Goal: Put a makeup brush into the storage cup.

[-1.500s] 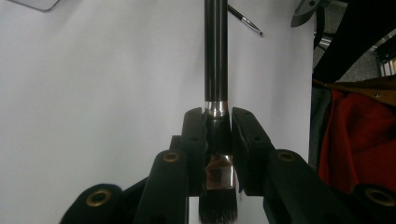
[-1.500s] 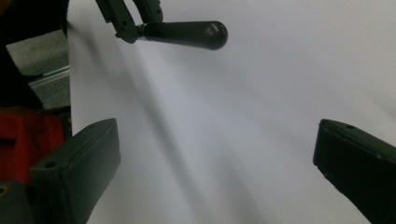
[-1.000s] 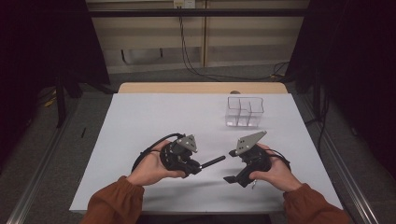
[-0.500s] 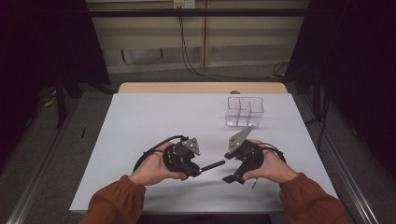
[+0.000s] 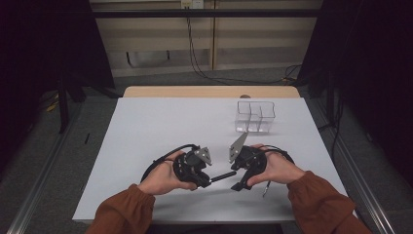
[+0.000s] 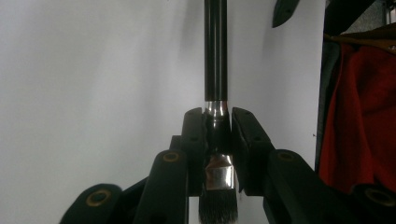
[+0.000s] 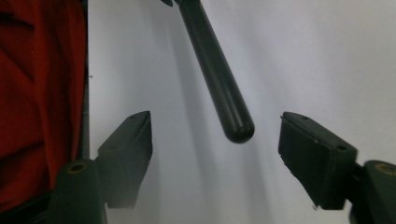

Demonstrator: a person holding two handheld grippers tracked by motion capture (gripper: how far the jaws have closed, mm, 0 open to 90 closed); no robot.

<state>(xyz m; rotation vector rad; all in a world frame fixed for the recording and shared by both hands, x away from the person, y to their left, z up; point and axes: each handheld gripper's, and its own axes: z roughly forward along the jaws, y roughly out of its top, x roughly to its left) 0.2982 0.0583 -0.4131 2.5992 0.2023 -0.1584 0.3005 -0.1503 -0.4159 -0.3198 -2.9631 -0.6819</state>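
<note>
- The step in hand looks like a hand-over of the brush (image 6: 215,93) from the left gripper (image 5: 203,176) to the right gripper (image 5: 237,180), low over the near part of the table (image 5: 160,122).
- The left gripper is clamped on the brush at its metal ferrule (image 6: 217,170); in the left gripper view the bristles point back toward the camera and the black handle runs straight out ahead of the jaws.
- In the high view the brush lies roughly level between the two grippers, handle end toward the right one.
- The right gripper's jaws stand fairly wide with nothing pressed between them; they have just been closing. In the right gripper view the rounded handle tip (image 7: 236,128) hangs in the gap between the two pads, touching neither.
- Next move, as I judge it: push the right gripper further along the handle so the pads get more than the tip, close firmly, and only then let the left gripper loosen.
- The clear bin (image 5: 255,117) stands well apart at the far right, a likely place for the brush afterwards.
</note>
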